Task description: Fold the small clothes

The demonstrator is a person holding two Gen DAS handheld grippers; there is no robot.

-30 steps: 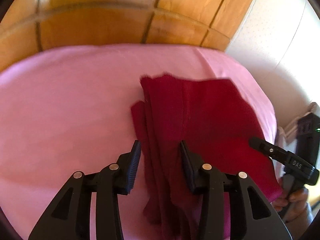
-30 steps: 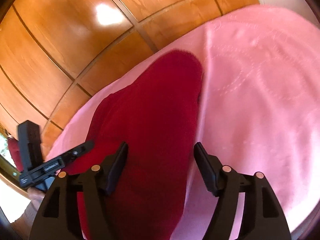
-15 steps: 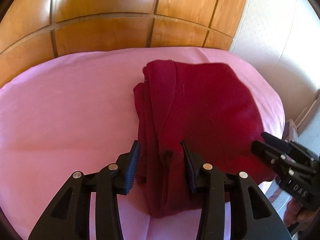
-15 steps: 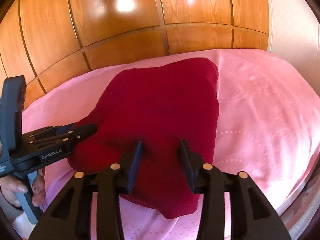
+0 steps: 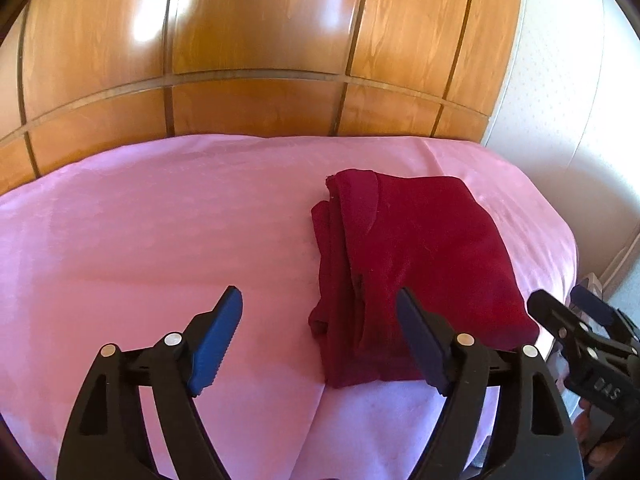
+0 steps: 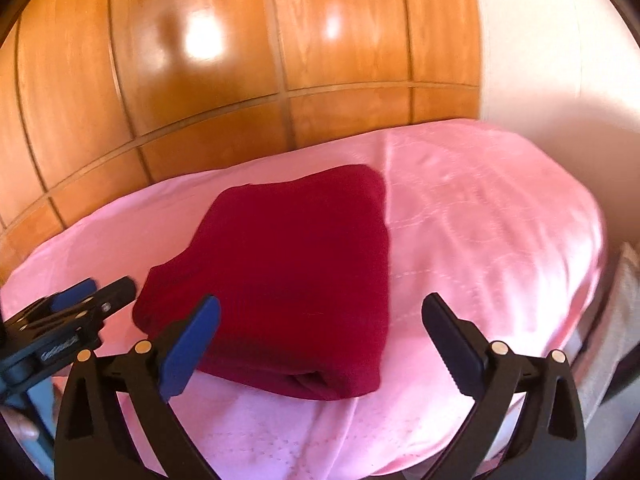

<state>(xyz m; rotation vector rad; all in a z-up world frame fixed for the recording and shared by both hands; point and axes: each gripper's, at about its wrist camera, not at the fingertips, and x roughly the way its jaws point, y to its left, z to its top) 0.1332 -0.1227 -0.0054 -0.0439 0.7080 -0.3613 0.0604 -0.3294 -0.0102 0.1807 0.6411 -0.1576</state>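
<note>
A dark red garment (image 5: 416,268) lies folded into a thick rectangle on the pink bed cover (image 5: 160,232); its layered edges face left in the left wrist view. My left gripper (image 5: 320,308) hovers short of its near left corner, jaws opening, nothing pressed between them. In the right wrist view the same folded garment (image 6: 296,264) lies flat, and my right gripper (image 6: 324,316) hangs over its near edge with jaws opening wide, holding nothing. Each gripper shows at the edge of the other's view: the right gripper (image 5: 568,312), the left gripper (image 6: 100,292).
A glossy wooden headboard (image 5: 256,64) rises behind the bed. A pale wall (image 5: 568,92) stands to the right. The pink cover (image 6: 492,216) drops off at the bed's right edge, with pale cloth (image 6: 616,320) beyond. A hand (image 5: 600,440) grips the other tool.
Both grippers have let go of the red garment, opened wide and pulled back toward me. The garment now lies folded and settled on the cover.
</note>
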